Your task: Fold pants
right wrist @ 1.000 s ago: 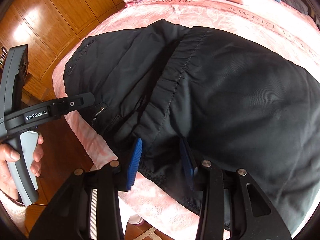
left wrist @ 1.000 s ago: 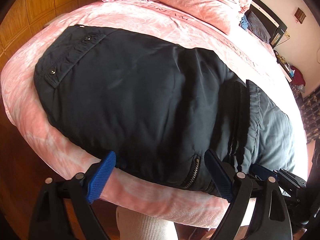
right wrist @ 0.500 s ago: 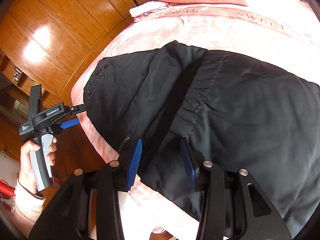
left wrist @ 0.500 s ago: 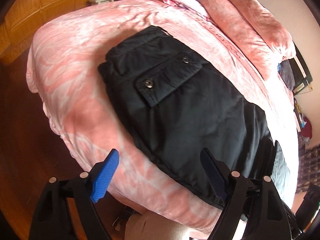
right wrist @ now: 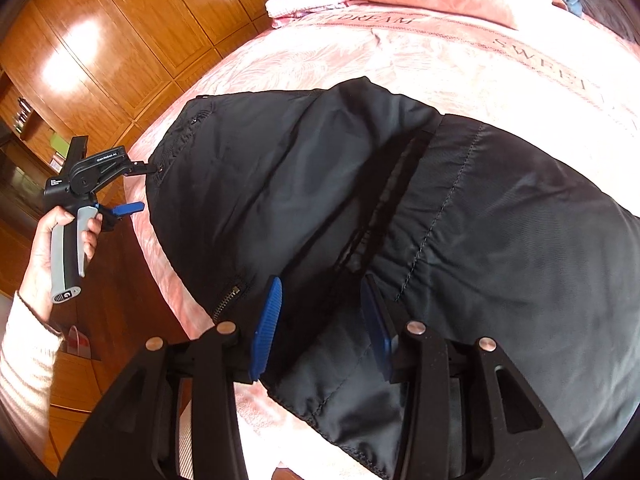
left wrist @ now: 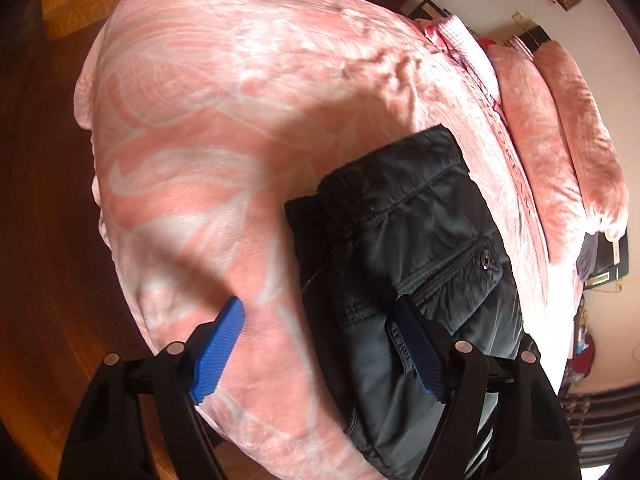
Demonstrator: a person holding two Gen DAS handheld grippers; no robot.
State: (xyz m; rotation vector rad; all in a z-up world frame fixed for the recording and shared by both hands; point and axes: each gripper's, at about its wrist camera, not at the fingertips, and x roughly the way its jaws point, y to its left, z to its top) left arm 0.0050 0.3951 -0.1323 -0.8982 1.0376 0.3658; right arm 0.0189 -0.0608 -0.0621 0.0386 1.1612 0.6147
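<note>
Right tool [right wrist: 320,320] hides pants [right wrist: 440,220] edge between its pads.

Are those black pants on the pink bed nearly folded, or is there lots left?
Partly done, it seems: the black pants already lie doubled over on the pink bedspread. In hand: the left gripper is closing, one finger over the pants' end, one over bare bedspread; the right gripper straddles the near edge. Another fold probably remains.

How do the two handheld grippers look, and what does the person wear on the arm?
Both grippers are black plastic frames with silver rivets and ribbed blue pads. The left gripper has a black and grey pistol handle with a white "GenRobot.AI" label. The person's sleeve is a pale ribbed knit.
</note>
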